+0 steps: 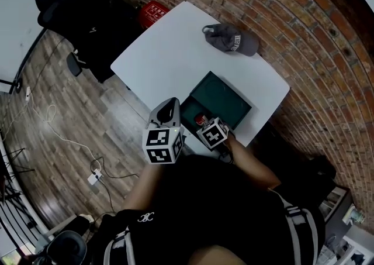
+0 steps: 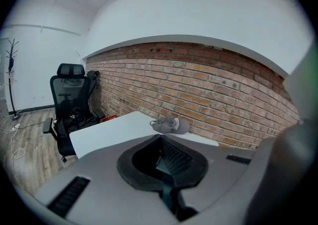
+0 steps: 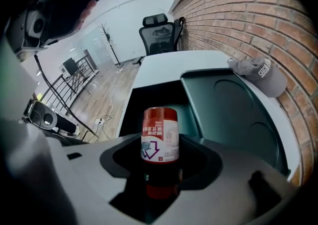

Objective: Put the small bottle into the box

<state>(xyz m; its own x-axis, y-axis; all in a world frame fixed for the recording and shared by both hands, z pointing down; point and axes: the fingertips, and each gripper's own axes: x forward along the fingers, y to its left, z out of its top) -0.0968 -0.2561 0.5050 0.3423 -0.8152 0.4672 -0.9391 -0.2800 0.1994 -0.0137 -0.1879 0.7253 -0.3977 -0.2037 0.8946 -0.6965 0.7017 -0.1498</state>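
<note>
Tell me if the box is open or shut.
Open. The box has its lid lying back beside the base, and its dark inside shows beyond the small bottle held in the right gripper.

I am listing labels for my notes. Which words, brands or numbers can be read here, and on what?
Nothing can be read for certain.
On the small bottle: label print, too blurred.
On the cap: white lettering, too small.
On the red object beside the table: white print, too small.
</note>
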